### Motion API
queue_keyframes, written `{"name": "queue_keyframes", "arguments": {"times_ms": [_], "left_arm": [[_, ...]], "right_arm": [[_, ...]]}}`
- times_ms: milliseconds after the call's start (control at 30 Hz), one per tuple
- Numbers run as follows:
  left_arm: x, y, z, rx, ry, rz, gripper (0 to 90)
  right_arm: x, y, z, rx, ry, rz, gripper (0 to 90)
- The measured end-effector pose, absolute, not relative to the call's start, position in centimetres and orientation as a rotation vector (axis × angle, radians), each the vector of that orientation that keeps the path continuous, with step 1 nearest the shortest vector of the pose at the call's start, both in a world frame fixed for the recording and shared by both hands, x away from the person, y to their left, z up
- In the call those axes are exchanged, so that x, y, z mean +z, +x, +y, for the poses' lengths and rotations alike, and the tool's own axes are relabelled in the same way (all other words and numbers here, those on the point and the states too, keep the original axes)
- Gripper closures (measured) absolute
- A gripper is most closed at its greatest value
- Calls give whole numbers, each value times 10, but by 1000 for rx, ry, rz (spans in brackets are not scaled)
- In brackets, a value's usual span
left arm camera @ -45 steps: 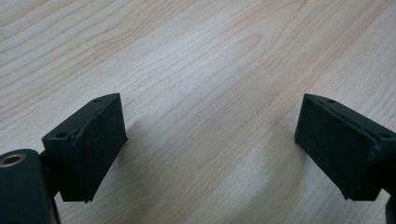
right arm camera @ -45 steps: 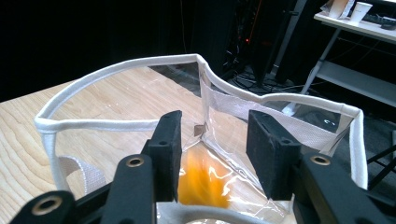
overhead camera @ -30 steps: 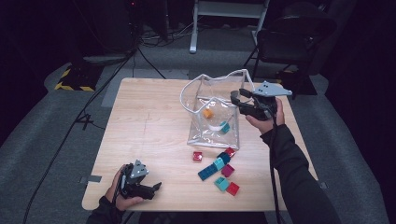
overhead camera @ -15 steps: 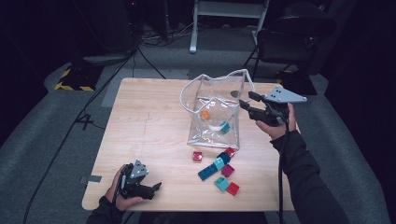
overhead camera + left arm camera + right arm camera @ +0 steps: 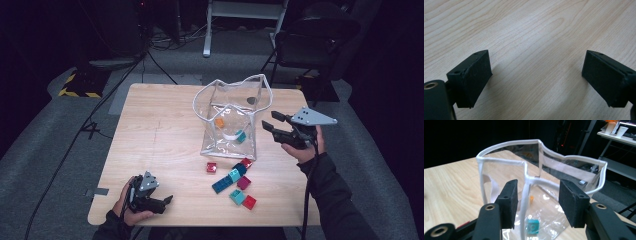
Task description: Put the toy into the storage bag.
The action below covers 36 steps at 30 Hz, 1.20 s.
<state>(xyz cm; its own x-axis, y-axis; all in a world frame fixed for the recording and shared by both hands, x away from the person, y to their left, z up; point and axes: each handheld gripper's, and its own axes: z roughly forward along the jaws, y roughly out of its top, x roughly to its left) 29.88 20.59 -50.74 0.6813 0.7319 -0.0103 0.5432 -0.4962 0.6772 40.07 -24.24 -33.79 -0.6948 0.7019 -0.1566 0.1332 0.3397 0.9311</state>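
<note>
High view, right claw: right claw (image 5: pixel 274 127) at right of centre, just beside the right wall of the clear bag (image 5: pixel 229 146); jaws parted, nothing between them, and they have just been opening.
High view, loose blocks: cluster of loose blocks (image 5: pixel 234 181) lies below the bag in the lower middle, so below and left of the right claw; one red block (image 5: pixel 211 167) sits apart at the cluster's left.
High view, nearer hand: right, by my reading; left claw (image 5: pixel 161 202) rests at the lower left on the bench (image 5: pixel 150 135), well apart from the blocks.
High view, bag contents: orange block (image 5: pixel 219 122), teal block (image 5: pixel 240 136).
Left claw view: jaws released, wide apart over bare wood.
Right claw view: bag's white rim (image 5: pixel 534 180) stands between the parted jaws, untouched; the teal block (image 5: pixel 533 226) lies inside, low centre.
</note>
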Motion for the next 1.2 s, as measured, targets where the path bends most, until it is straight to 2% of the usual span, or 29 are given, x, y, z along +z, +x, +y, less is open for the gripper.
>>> {"name": "queue_keyframes", "arguments": {"times_ms": [267, 600, 833, 1200], "left_arm": [[-507, 299, 206, 366, 2227, 974, 92], [-508, 298, 206, 363, 2221, 981, 92], [-508, 298, 206, 363, 2222, 981, 91], [-508, 298, 206, 363, 2222, 981, 91]], "right_arm": [[-361, 382, -248, 1366, 695, 2120, 493], [-407, 357, -247, 1326, 676, 2233, 481], [-440, 347, -241, 1277, 667, 2339, 466], [-474, 337, -227, 1233, 614, 2470, 447]]}}
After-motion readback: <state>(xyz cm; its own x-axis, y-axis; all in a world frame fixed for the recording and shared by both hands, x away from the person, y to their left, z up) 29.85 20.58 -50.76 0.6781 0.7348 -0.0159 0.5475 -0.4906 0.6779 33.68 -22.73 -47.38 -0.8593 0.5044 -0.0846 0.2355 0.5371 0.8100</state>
